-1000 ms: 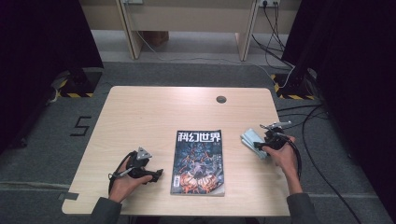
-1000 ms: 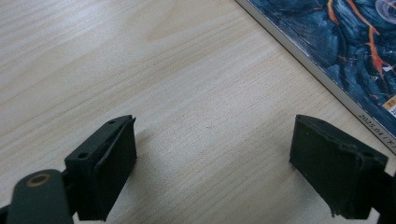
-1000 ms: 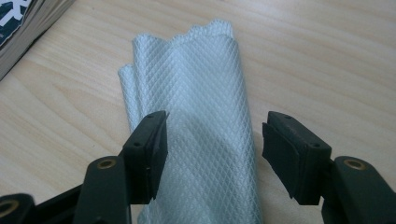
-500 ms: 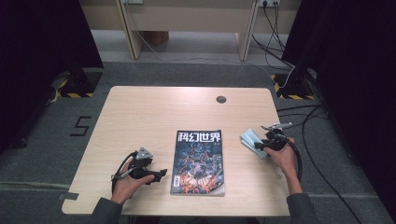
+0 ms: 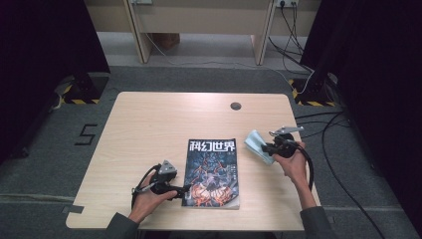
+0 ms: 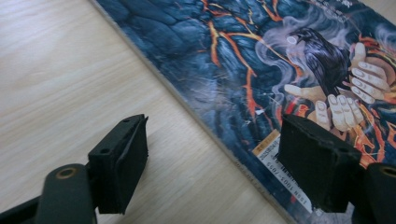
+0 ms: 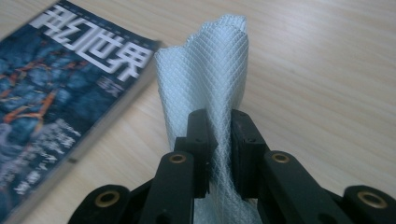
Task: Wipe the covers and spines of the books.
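Right claw (image 7: 219,144) clenched on a pale cloth (image 7: 210,70); left claw (image 6: 212,172) released by the magazine (image 6: 261,60).
The right gripper view showed the cloth's diamond weave, folded and standing up between the pads, which had just been closing; the high view showed it raised just right of the magazine on the desk (image 5: 149,129). The left gripper view showed jaws wide, just narrowing, straddling the magazine's edge, nothing pinched.

Right hand-held gripper (image 7: 219,140) pinching pale blue mesh cloth (image 7: 208,74), magazine (image 7: 60,93) just left, wooden table (image 7: 327,70)
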The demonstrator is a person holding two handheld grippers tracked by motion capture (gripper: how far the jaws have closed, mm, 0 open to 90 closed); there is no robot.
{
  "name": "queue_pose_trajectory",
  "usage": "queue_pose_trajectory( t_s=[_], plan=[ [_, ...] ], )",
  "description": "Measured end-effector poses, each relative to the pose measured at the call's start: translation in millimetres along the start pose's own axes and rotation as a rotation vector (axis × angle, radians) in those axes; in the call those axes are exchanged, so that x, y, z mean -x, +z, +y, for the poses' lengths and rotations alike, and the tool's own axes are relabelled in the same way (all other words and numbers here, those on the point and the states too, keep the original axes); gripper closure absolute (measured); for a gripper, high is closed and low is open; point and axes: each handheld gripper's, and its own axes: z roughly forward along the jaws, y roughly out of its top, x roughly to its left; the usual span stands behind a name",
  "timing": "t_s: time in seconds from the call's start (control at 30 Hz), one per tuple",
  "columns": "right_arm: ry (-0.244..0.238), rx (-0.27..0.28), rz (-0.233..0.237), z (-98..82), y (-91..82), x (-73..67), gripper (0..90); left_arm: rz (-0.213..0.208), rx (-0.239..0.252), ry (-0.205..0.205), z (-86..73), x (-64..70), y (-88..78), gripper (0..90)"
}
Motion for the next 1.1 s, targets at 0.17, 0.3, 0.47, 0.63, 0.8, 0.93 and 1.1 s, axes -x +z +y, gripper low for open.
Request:
queue_pose_trajectory(
  t_s=[0.17,0.3,0.47,0.63,0.8,0.93,1.1],
  plan=[
    [-0.036,0.033,0.04,13.0,0.9,-22.2,79.9,-0.025,-0.003,0.017,1.4,6.2,3.4,27.1],
    [-0.069,0.029,0.067,21.2,11.3,-38.0,79.8,-0.034,-0.001,0.028,0.8,13.7,3.1,34.9],
    [-0.1,-0.006,0.09,28.0,31.6,-59.1,79.5,-0.036,0.0,0.024,-2.4,17.6,1.1,36.2],
    [-0.138,-0.039,0.083,30.5,49.7,-70.2,79.3,-0.053,-0.014,0.051,-5.8,33.7,-0.7,35.6],
    [-0.135,-0.069,0.07,25.9,62.1,-71.6,79.2,-0.027,-0.015,0.078,-8.9,49.7,-3.7,38.0],
    [-0.153,-0.108,0.006,21.6,68.3,-67.5,79.0,-0.027,-0.011,0.083,-9.5,50.8,-4.3,38.8],
    [-0.158,-0.108,-0.044,19.9,69.3,-60.1,78.9,-0.049,-0.013,0.086,-9.5,48.2,-4.0,37.8]
  ],
)
